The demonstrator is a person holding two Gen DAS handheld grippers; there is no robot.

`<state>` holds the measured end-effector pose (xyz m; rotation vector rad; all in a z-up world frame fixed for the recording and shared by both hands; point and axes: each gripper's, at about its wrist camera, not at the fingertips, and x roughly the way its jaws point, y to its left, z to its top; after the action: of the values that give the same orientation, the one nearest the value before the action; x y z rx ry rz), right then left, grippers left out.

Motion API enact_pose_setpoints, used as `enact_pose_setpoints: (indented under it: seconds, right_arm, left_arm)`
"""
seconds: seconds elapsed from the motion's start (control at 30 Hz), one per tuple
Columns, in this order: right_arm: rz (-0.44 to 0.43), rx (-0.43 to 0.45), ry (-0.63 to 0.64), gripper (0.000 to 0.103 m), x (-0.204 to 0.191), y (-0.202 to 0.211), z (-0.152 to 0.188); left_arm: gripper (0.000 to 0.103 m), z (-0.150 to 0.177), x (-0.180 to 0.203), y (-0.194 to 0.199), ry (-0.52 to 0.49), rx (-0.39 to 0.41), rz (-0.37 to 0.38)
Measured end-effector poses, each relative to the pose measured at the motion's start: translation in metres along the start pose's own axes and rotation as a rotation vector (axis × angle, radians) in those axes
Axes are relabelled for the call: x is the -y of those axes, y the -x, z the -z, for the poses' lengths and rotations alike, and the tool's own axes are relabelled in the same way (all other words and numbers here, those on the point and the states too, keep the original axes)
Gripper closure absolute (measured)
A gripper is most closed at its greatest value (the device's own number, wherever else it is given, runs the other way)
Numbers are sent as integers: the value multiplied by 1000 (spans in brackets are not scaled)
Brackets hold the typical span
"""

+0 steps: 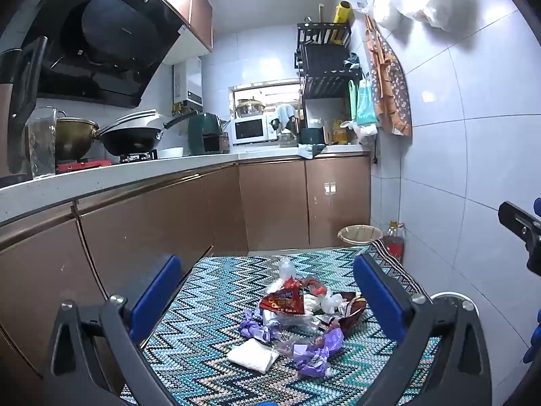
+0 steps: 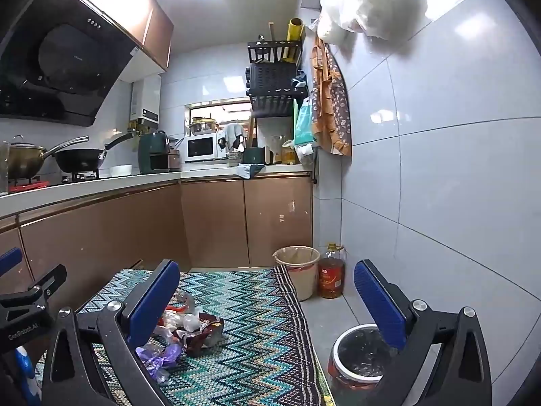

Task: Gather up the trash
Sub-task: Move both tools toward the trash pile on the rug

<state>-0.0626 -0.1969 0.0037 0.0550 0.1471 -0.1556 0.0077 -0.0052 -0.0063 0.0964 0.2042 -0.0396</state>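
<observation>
A heap of trash [image 1: 301, 311] lies on the zigzag mat [image 1: 209, 358]: red snack wrappers, clear plastic, purple wrappers [image 1: 312, 355] and a white folded tissue [image 1: 253, 356]. My left gripper [image 1: 267, 299] hangs open above the mat, and the heap shows between its blue pads with nothing held. In the right wrist view the same heap [image 2: 189, 331] sits at the lower left, partly hidden behind the left finger. My right gripper [image 2: 267, 304] is open and holds nothing. A small bin with a white rim and a black liner [image 2: 358, 355] stands just right of the mat, under the right finger.
A taller beige bin [image 2: 297, 270] with a liner and an oil bottle [image 2: 331, 270] stand at the mat's far end by the tiled wall [image 2: 439, 203]. Brown cabinets [image 1: 152, 230] under a white counter run along the left and the back.
</observation>
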Motion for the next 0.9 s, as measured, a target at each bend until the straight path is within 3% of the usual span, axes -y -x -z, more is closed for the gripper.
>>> enact_pose_setpoints:
  seconds: [0.3,0.9]
  right_arm:
    - [34,-14,6,0,4,-11,7]
    - [20,-46,-13,0,6,-32,15]
  left_arm:
    - [1,5,-10,-11,36,-50,31]
    - [1,13,-38,-32,87,-42,-66]
